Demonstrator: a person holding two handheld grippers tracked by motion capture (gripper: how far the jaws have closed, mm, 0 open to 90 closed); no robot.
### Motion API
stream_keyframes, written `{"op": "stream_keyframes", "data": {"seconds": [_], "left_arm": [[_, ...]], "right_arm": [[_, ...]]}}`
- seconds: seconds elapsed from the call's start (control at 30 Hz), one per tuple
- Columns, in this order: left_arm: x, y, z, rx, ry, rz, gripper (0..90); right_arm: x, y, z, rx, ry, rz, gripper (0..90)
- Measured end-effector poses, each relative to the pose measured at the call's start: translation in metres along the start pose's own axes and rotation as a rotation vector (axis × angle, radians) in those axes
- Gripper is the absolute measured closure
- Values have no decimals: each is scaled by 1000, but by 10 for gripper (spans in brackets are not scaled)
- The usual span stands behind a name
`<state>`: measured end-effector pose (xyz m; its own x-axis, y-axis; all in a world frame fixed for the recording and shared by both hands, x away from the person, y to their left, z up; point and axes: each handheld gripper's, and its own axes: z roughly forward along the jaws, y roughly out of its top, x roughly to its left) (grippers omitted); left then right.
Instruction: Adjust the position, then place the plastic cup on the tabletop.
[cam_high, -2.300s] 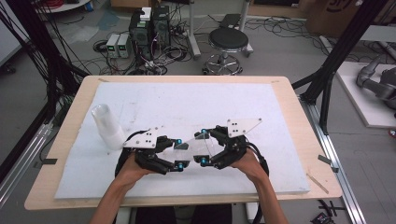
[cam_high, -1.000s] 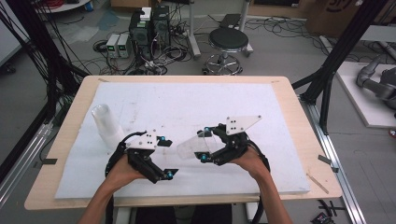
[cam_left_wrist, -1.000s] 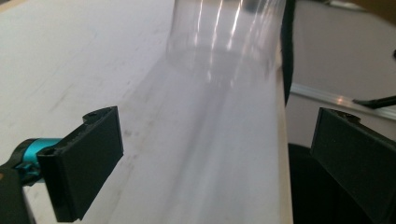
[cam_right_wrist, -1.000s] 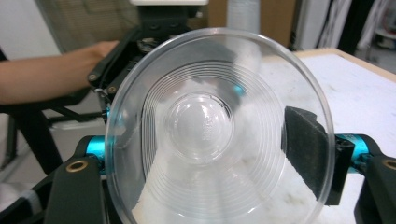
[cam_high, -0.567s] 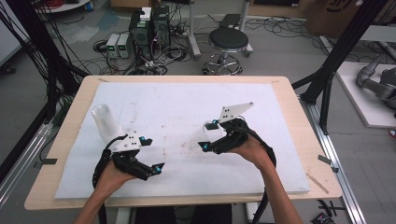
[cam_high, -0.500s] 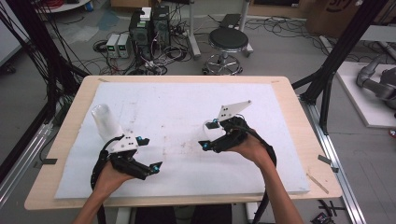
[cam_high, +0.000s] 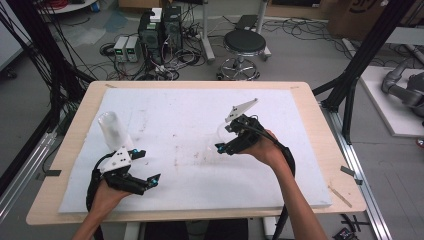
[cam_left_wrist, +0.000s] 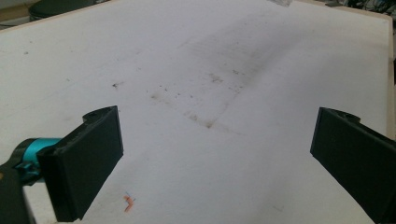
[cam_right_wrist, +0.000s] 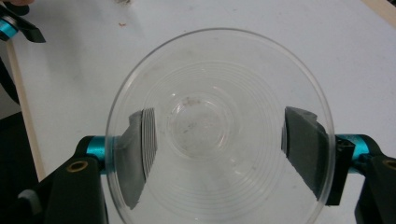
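Right gripper (cam_high: 220, 148) has a clear plastic cup (cam_right_wrist: 218, 130) clamped between its jaws, held up off the board right of centre. In the right gripper view you look straight into the cup's mouth, with both pads pressed on its outside wall and seen through the plastic. The cup is empty apart from a few specks on the bottom. In the high view it's hard to pick out because it's see-through, just a faint shape at the jaw tips.

Left gripper (cam_high: 150, 181) is down at the near left, low over the board, jaws spread wide with nothing between them. Its own view has bare, scuffed white board (cam_left_wrist: 224, 93) between the two black pads and a tiny orange scrap (cam_left_wrist: 128, 201) close by.

Going big to small for the rest: the wooden table (cam_high: 320, 130), the white board on top of it, then a stack of clear cups (cam_high: 114, 131) standing at the far left, just beyond the left gripper.

My read on progress: looks like cups are being peeled off the stack one at a time. One is already separated and sits in the right gripper's grip, so that part's done. Still to do, I'd guess: set that cup down somewhere on the board, since none stands there yet, then send the empty left gripper to the stack again. Early-to-middle, I'd say.
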<state>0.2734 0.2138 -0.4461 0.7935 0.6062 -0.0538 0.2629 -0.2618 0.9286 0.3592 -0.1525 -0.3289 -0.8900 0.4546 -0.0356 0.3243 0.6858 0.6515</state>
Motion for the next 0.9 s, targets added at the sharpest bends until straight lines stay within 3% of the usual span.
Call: {"op": "stream_keyframes", "data": {"seconds": [0.13,0.3,0.5,0.9], "left_arm": [[4,-4,-2,-7,-2,-11,24],[9,-11,-1,-8,0,-32,24],[12,-15,-1,-18,-15,-42,24],[15,-18,0,-31,-16,-52,24]], "right_arm": [[-1,4,4,48,-13,15,269],[-1,12,12,138,-47,-5,269],[0,19,18,170,-50,-6,269],[-1,19,17,166,-52,3,269]]}}
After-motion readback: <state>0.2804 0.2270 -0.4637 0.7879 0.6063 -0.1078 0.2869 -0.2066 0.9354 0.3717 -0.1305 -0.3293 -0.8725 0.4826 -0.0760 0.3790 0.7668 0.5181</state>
